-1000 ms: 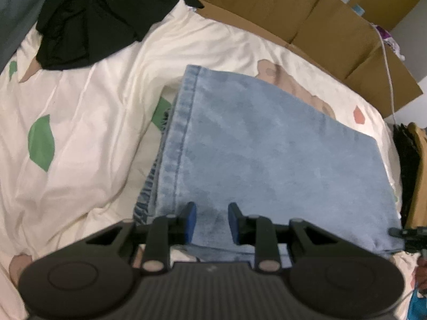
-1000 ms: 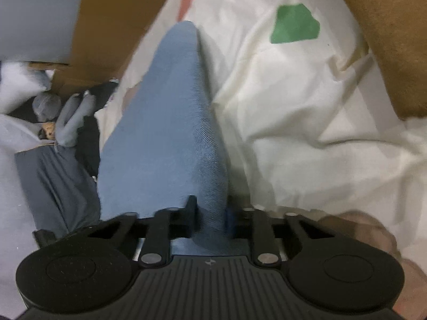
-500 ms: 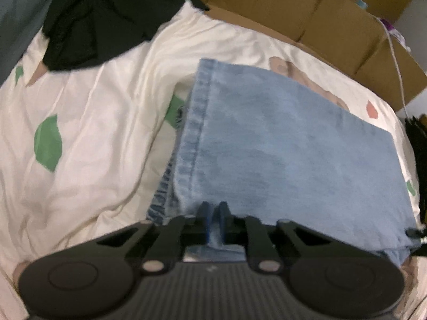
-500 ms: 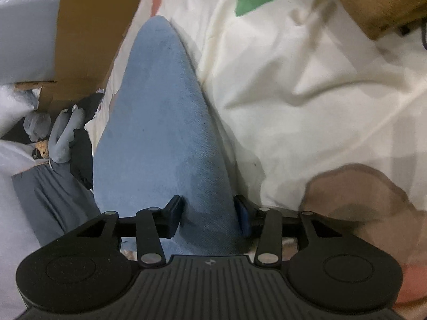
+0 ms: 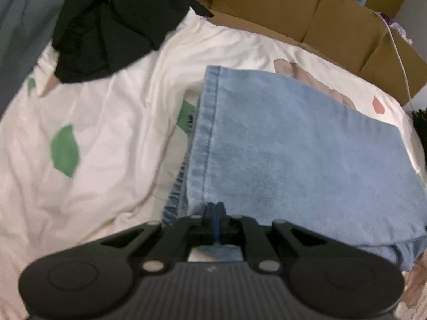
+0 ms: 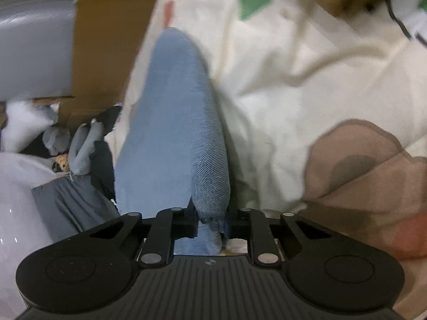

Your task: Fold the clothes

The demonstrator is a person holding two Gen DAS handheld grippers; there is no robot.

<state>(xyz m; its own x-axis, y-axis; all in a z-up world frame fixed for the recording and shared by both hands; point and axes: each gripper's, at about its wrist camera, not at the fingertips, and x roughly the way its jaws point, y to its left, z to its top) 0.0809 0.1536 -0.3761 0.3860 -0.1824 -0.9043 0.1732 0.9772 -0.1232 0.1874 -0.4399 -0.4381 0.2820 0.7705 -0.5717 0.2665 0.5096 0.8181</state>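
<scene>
Since a second ago both grippers have gone from standing apart around the denim to pinching it: the left gripper (image 5: 215,208) is now fully closed on the near edge of the folded jeans (image 5: 293,154), a thin sliver of blue caught between its pads; the right gripper (image 6: 212,221) is closing, its jaws pressing a bunched ridge of the same denim. Jeans lie on the cream patterned bedsheet (image 5: 106,138), folded at least once, stitched hem toward the black garment (image 5: 112,26) at the head of the sheet. Step in hand, as I read it: both near corners secured for another fold. Next move likely calls for lifting both together, level, and carrying the edge across the jeans without dragging the lower layers. Left view shows the flat folded panel and cardboard boxes (image 5: 307,13) behind it. Right view alone shows the denim edge-on, plus a grey stuffed toy (image 6: 80,146) beside the jeans off the bed.
</scene>
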